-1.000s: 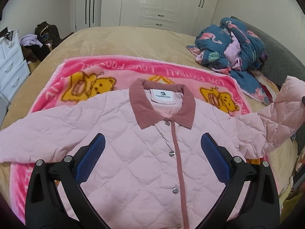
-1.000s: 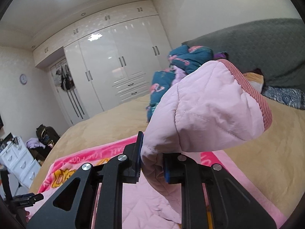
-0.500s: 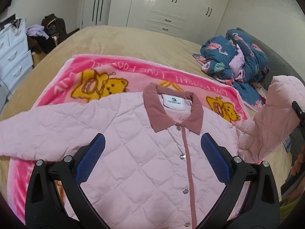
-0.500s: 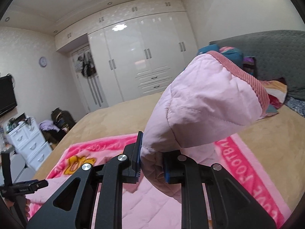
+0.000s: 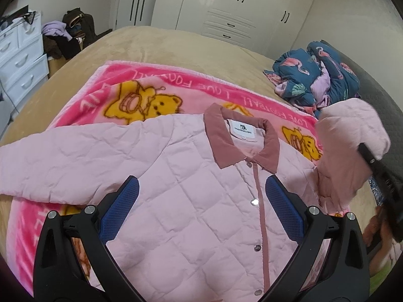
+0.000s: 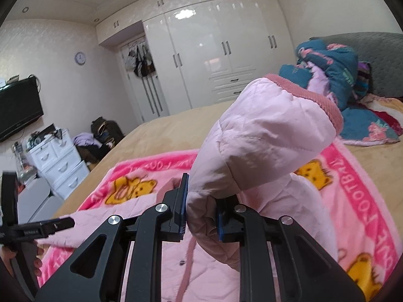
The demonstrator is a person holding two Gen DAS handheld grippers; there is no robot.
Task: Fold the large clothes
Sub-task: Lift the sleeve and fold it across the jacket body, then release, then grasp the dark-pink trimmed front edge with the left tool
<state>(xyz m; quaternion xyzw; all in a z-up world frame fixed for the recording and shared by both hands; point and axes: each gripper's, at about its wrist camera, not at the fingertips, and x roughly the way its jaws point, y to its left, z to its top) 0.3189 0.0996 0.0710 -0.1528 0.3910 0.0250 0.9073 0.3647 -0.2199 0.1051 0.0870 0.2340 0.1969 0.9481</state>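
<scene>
A pink quilted jacket (image 5: pixel 191 201) with a dusty-rose collar (image 5: pixel 241 138) lies front up, buttoned, on a pink teddy-bear blanket (image 5: pixel 151 93). One sleeve (image 5: pixel 50 163) stretches flat to the left. My left gripper (image 5: pixel 201 211) is open and empty, held above the jacket's chest. My right gripper (image 6: pixel 201 214) is shut on the other sleeve (image 6: pixel 264 146) near its ribbed cuff and holds it raised over the jacket body; this sleeve shows lifted at the right of the left wrist view (image 5: pixel 350 146).
The blanket lies on a tan bed (image 5: pixel 163 42). A heap of blue flamingo bedding (image 5: pixel 314 75) sits at the far right by a grey headboard (image 6: pixel 377 58). White wardrobes (image 6: pixel 214 50), a white drawer unit (image 5: pixel 20 58) and a TV (image 6: pixel 17 108) line the walls.
My right gripper has carried the raised sleeve inward, toward the jacket's middle, and lower. My left gripper has shifted a little; the jacket body lies as before.
</scene>
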